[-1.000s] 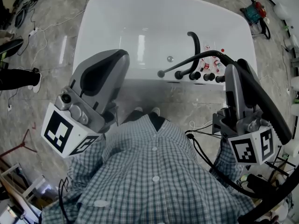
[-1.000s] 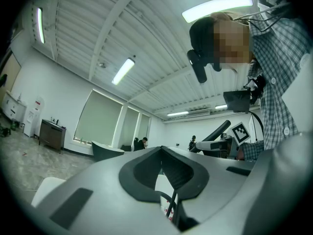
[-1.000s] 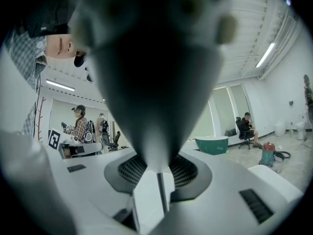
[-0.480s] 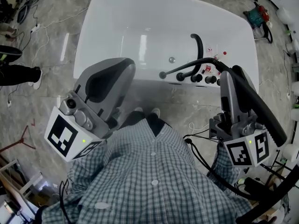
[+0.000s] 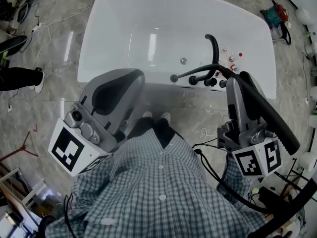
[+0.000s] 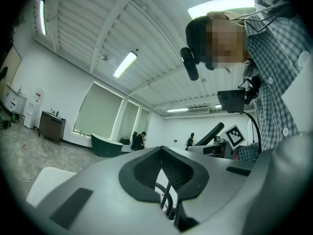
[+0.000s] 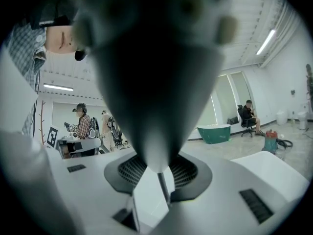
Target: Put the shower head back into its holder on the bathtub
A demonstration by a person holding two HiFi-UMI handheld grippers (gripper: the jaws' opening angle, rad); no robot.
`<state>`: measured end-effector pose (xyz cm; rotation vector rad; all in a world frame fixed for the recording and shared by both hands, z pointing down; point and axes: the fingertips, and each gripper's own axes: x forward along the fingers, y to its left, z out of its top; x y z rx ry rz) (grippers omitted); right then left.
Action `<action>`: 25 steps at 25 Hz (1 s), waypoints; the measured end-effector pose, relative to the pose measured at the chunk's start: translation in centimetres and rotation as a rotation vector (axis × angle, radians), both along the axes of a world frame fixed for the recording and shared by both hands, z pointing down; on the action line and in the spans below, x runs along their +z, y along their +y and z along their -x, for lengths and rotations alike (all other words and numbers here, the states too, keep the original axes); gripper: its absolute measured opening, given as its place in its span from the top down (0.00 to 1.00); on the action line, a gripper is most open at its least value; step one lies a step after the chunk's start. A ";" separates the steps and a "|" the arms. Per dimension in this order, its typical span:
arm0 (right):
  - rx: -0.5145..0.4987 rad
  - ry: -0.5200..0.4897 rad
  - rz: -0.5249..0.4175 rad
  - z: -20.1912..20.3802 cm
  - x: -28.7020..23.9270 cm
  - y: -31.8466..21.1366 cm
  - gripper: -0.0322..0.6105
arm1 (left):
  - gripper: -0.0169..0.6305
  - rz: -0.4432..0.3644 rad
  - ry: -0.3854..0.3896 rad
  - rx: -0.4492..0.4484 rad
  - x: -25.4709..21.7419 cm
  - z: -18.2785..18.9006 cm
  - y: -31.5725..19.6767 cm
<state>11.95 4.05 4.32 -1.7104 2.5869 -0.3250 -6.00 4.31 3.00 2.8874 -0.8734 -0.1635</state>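
Grey-shelled left gripper [image 6: 164,168]: jaws spread, nothing between them. For the step in hand, judged to be the carrying of the shower head to its holder, it is best held clear of the fittings or used to guide the hose. White bathtub [image 5: 91,43]: lies ahead and below. The holder is presumed to sit among the black knobs [image 5: 208,81] on the near rim, beside the curved spout [image 5: 214,44], though which fitting it is cannot be told. Black hose [image 5: 198,72]: arched from the rim to the right gripper; it should be allowed to slide back without a kink. Right gripper [image 7: 156,173]: jaws pinched on the narrow end of the shower head [image 5: 270,115], whose dark body lies back over the gripper toward the person. The tip is to be lined up over the socket and lowered straight, release being left until it is seated. Pose: the left gripper is held low at the person's left, well apart from the fittings and pointed at the tub. The right gripper is held forward, its jaws seen from above just beside the knobs; its height over them is not to be told.
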 end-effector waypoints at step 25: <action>-0.035 0.023 0.104 1.3 6.5 -1.6 0.74 | 0.96 0.067 -0.015 0.023 4.3 -0.3 -1.7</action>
